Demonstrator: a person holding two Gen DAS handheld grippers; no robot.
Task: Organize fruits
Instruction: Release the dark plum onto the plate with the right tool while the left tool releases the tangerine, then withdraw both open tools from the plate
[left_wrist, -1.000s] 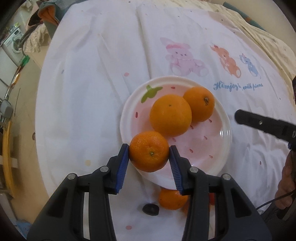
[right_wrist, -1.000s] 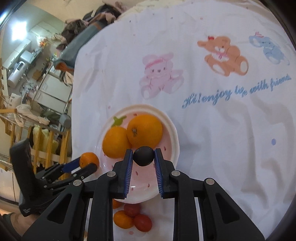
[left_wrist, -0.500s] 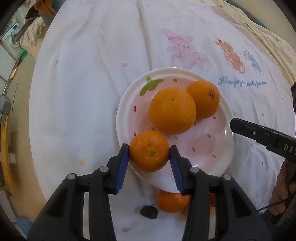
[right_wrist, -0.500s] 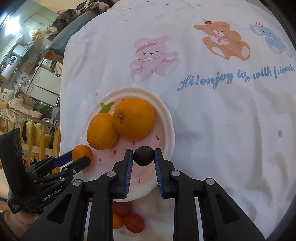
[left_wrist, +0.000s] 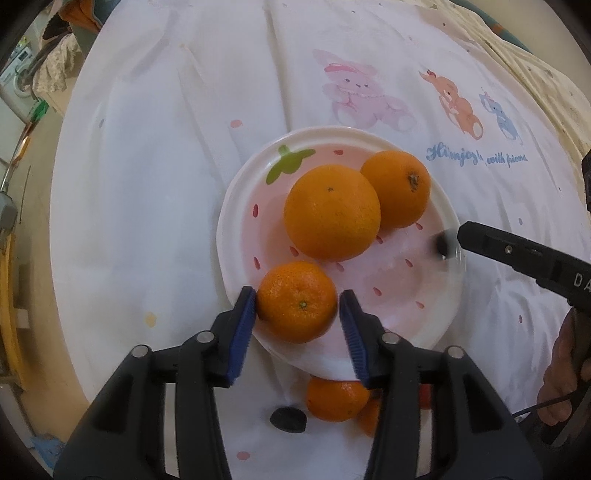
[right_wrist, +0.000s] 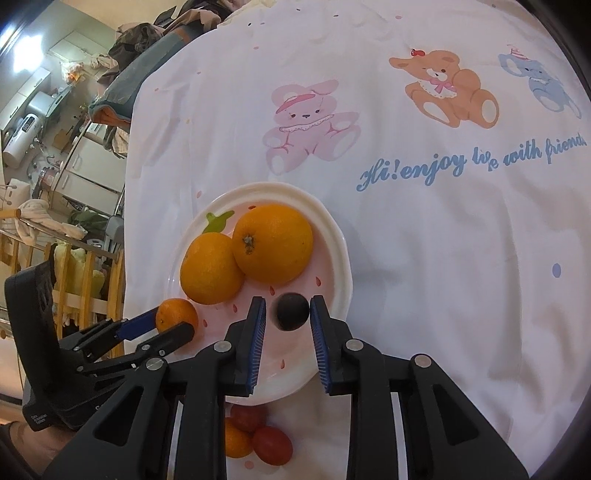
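A white and pink plate (left_wrist: 236, 206) holds two big oranges (left_wrist: 332, 214) (left_wrist: 397, 188). A small mandarin (left_wrist: 297, 301) rests on the plate's near rim between the blue pads of my left gripper (left_wrist: 297, 295). Its jaws are opening: the left pad still touches the fruit and a slit shows at the right pad. In the right wrist view my right gripper (right_wrist: 288, 301) stands over the plate (right_wrist: 343, 266) with a small dark round fruit (right_wrist: 291, 312) between its pads. Those jaws are opening too, with gaps on both sides. The left gripper (right_wrist: 166, 325) and mandarin (right_wrist: 177, 315) show at the lower left.
On the cartoon-print cloth (right_wrist: 424, 229), just near of the plate, lie another mandarin (left_wrist: 336, 400), a second dark fruit (left_wrist: 288, 419) and red cherry tomatoes (right_wrist: 273, 445). A hand (left_wrist: 565, 350) holds the right gripper. The table edge and cluttered room lie to the left.
The left jaws have widened off the mandarin, which now sits on the plate rim. The right pads have parted slightly from the dark fruit. The plate looks nearer in both views.
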